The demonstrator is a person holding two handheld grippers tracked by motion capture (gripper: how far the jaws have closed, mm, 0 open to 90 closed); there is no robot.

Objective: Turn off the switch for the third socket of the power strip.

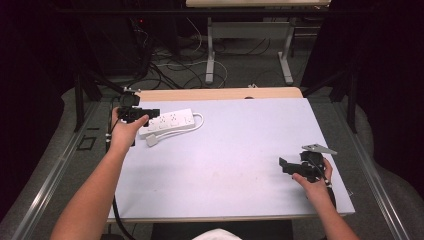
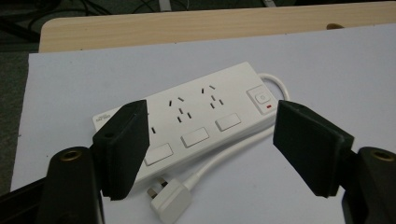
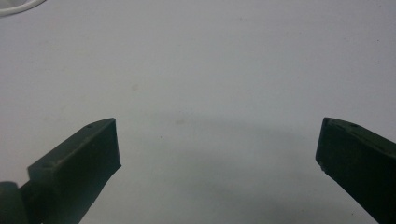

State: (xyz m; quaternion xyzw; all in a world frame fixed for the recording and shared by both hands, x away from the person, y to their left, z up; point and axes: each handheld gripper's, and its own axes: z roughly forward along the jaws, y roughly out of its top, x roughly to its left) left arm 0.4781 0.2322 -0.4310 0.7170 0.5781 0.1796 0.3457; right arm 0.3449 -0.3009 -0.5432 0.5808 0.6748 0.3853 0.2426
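A white power strip (image 1: 167, 121) (image 2: 196, 121) lies at the far left of the pale mat, its cable looped and its white plug (image 1: 152, 140) (image 2: 170, 201) resting just in front of it. My left gripper (image 1: 150, 114) (image 2: 212, 149) is open and hovers at the strip's left end, jaws spread above the strip and plug without touching them. My right gripper (image 1: 283, 164) (image 3: 217, 144) is open near the front right of the mat, with bare mat between its jaws. A bit of the white cable (image 3: 14, 6) shows at the top left of the right gripper view.
The mat (image 1: 230, 160) covers a wooden table (image 1: 220, 93) whose far edge shows as a bare strip. Beyond it are a table frame (image 1: 247, 47) and loose cables (image 1: 170, 65) on the floor. Dark curtains close both sides.
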